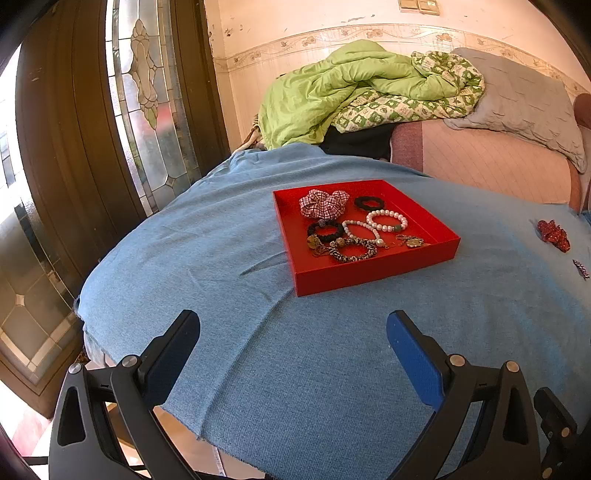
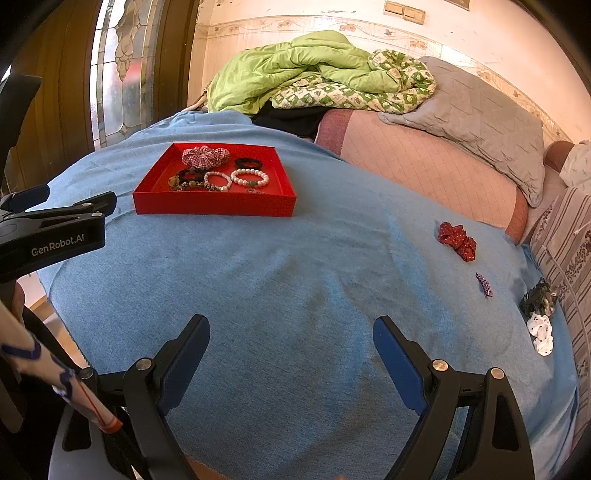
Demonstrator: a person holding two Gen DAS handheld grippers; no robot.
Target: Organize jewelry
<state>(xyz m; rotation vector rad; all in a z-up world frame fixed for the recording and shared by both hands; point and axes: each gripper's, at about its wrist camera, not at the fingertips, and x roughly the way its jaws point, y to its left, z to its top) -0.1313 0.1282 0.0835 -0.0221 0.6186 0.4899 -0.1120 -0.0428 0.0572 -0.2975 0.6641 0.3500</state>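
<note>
Beyond my jaws I see a blue cloth (image 1: 229,258) over the bench, a green quilt (image 1: 332,85) and grey pillow (image 2: 476,118) behind.

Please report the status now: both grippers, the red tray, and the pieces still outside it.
Left gripper and right gripper open, empty. Red tray holds bracelets, scrunchies. Red scrunchie, purple clip, two more scrunchies still on blue cloth. Path unobstructed.

We saw warm daylight coming through the leaded glass door (image 1: 144,122) on the left, washing the wall (image 1: 461,22) pinkish. Both fisheye views bent strongly at dark corners. The blue cloth (image 2: 295,277) stayed sharp, with soft shadows.
</note>
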